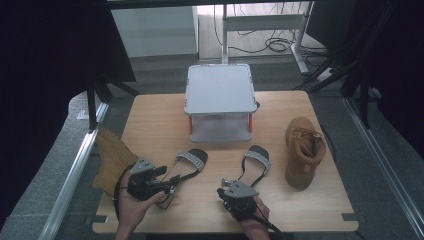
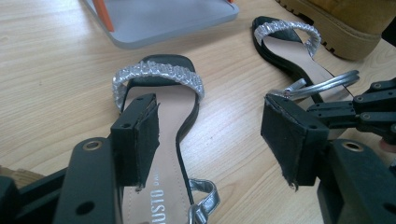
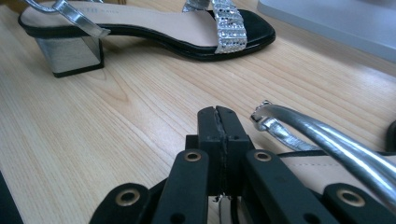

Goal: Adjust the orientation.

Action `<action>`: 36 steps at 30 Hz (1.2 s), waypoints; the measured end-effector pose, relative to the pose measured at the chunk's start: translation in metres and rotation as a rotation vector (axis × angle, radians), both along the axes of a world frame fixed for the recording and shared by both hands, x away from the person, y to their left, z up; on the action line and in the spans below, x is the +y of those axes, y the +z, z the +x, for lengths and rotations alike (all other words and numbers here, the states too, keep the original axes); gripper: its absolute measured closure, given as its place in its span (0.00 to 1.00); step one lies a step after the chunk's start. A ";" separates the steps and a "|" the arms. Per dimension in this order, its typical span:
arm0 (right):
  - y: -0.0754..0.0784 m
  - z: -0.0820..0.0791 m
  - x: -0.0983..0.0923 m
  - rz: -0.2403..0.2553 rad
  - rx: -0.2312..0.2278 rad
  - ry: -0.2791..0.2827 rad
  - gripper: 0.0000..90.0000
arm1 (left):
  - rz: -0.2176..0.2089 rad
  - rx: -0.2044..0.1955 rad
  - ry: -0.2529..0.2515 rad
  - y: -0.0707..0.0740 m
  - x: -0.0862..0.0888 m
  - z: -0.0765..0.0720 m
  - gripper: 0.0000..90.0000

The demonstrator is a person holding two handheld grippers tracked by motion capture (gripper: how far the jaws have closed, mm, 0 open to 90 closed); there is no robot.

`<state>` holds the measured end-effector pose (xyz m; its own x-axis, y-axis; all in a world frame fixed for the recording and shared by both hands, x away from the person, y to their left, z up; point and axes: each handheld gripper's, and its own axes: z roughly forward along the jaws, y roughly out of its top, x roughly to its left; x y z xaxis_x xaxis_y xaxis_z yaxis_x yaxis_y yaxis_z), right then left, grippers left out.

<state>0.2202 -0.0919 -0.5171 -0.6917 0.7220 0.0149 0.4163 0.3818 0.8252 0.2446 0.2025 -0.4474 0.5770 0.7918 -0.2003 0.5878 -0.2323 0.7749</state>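
With its fingers spread wide, the left gripper [image 1: 172, 186] is straddling the left sandal [image 2: 159, 116] lying on the desk [image 1: 150, 125], so closing squarely across the sole seems wisest, while the right gripper [image 1: 223, 187], fingers pressed together, is waiting beside the right sandal [image 1: 255, 161].

My bench [image 1: 150, 120] is pale wood with a smooth, faintly satin grain. The near sandal [image 2: 161, 121] has a matt beige insole, a black edge and a toe band of glittering silver stones; its ankle strap looks like glossy silver leather. The far sandal [image 2: 289, 42] is finished the same. My left gripper [image 2: 210, 135] is matt black plastic with rough, frayed pads. The boot [image 1: 303, 150] looks like soft tan suede. The small stand [image 1: 220, 90] is smooth grey plastic with orange legs
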 end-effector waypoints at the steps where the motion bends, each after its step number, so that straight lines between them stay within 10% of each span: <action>1: 0.000 0.000 0.000 0.000 0.000 0.000 0.99 | 0.000 0.000 0.000 0.000 0.000 0.000 0.41; 36: -0.006 -0.022 -0.017 -0.051 -0.023 -0.063 0.99 | -0.014 0.018 0.033 -0.003 0.015 0.000 0.42</action>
<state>0.1984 -0.1087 -0.5232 -0.6450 0.7633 -0.0383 0.4220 0.3975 0.8148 0.2446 0.2171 -0.4503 0.5470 0.8073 -0.2214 0.6088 -0.2022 0.7671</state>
